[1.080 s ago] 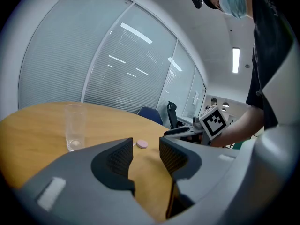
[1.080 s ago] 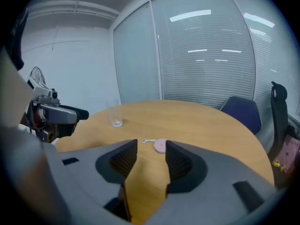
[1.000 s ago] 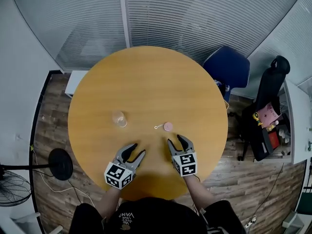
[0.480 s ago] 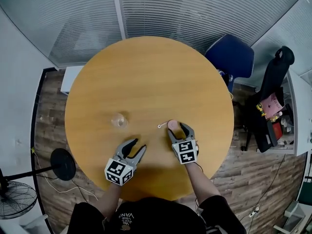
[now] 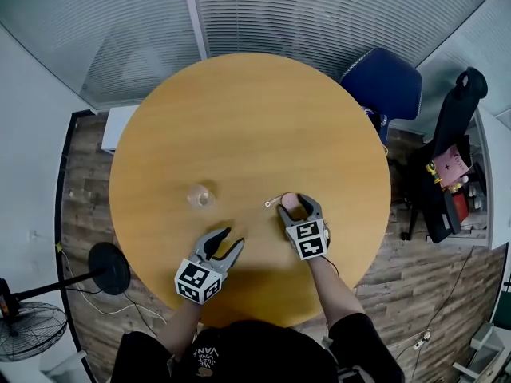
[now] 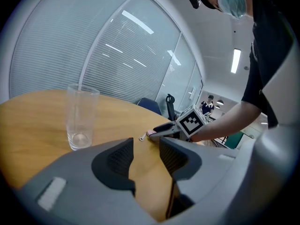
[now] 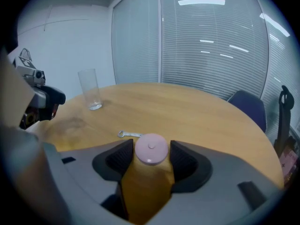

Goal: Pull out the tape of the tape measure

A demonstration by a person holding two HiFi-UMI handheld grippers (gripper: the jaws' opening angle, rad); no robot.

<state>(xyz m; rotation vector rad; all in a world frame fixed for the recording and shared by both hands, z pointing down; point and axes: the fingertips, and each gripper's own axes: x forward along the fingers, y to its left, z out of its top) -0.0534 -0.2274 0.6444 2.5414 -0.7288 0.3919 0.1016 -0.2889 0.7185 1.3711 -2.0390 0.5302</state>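
Right gripper (image 5: 295, 206) has just been opening its jaws; they stand wide on either side of the pink tape measure (image 7: 151, 148), not pressing it. Left gripper (image 6: 145, 146), off to its left, gapes empty.

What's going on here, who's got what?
A person holds a hand-held gripper in each hand over a round wooden table. The right hand-held gripper is set around the small pink tape measure, which lies on the table between its jaws. Those jaws have just been opening and do not clamp it. The tape's metal end tab sticks out beside the case, not yet pulled. The left hand-held gripper is open with nothing between its jaws. A glass stands off to the left.
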